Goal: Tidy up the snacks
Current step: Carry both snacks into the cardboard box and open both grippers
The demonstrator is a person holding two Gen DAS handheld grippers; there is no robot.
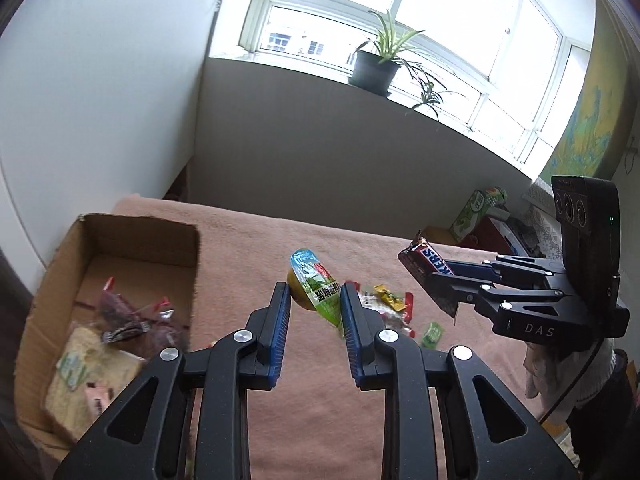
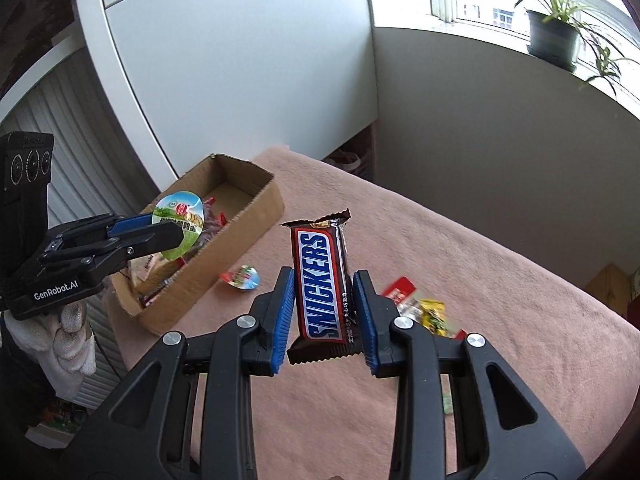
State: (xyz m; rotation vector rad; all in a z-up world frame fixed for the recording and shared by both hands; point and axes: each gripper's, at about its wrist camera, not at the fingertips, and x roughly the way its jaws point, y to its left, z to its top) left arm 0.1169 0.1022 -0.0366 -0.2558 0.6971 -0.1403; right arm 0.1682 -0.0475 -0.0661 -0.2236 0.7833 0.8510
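My left gripper [image 1: 314, 294] is shut on a jelly cup [image 1: 316, 286] with a green and blue foil lid, held in the air over the pink-covered table [image 1: 260, 240]. That cup [image 2: 180, 220] and left gripper [image 2: 170, 232] also show in the right wrist view, hanging above the cardboard box [image 2: 256, 220]. My right gripper [image 2: 324, 284] is shut on a Snickers bar [image 2: 322, 284], upright between the blue pads. From the left wrist view the bar [image 1: 428, 268] sticks out of the right gripper [image 1: 436, 280]. The box [image 1: 120, 240] holds bread and several wrapped snacks.
Loose snacks lie on the cloth: a second jelly cup [image 2: 242, 277], red and yellow packets [image 2: 424, 310], a small green packet [image 1: 432, 334]. A potted plant [image 1: 374, 66] stands on the windowsill. Cartons [image 1: 476, 210] sit beyond the table's right end. A gloved hand [image 2: 68, 336] holds the left gripper.
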